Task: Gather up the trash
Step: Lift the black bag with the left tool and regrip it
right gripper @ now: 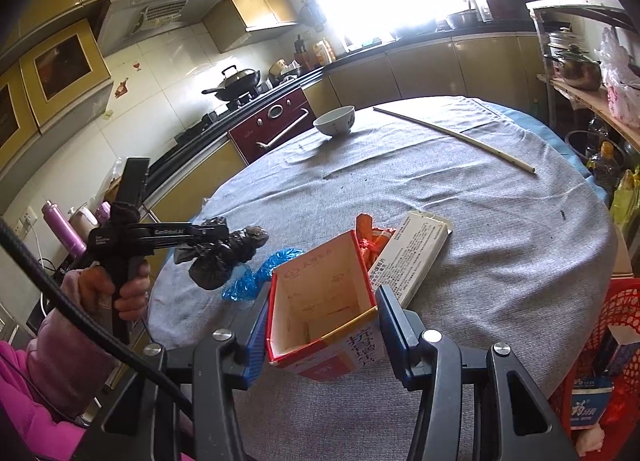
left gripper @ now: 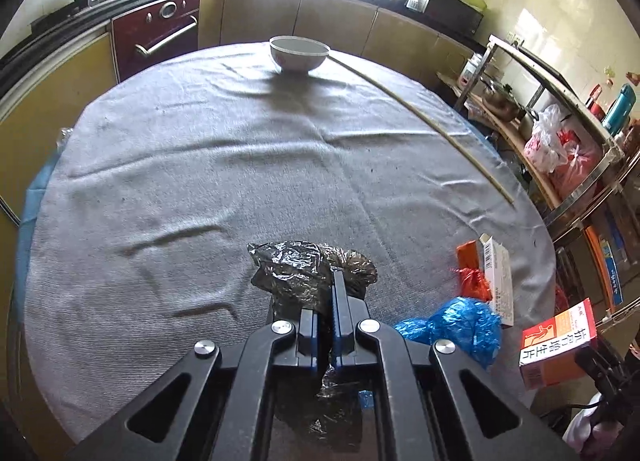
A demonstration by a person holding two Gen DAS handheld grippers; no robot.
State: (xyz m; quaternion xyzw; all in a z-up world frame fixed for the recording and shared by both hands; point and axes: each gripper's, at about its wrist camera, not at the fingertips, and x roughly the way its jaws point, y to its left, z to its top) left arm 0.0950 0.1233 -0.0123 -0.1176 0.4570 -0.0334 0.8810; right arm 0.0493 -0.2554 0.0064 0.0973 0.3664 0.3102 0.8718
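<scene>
My left gripper (left gripper: 334,281) is shut on a crumpled black plastic bag (left gripper: 304,271) and holds it above the grey tablecloth; from the right wrist view the left gripper (right gripper: 216,231) and the bag (right gripper: 224,253) hang at the table's left edge. My right gripper (right gripper: 322,317) is shut on an open red and white carton (right gripper: 320,309), also seen at the right in the left wrist view (left gripper: 558,345). A blue plastic bag (left gripper: 460,325), an orange wrapper (left gripper: 472,273) and a white box (left gripper: 500,281) lie on the cloth.
A white bowl (left gripper: 299,53) and a long thin stick (left gripper: 432,121) lie at the far side of the round table (left gripper: 180,165). A red mesh basket (right gripper: 616,341) with boxes stands at the right. A metal shelf rack (left gripper: 560,121) stands beside the table.
</scene>
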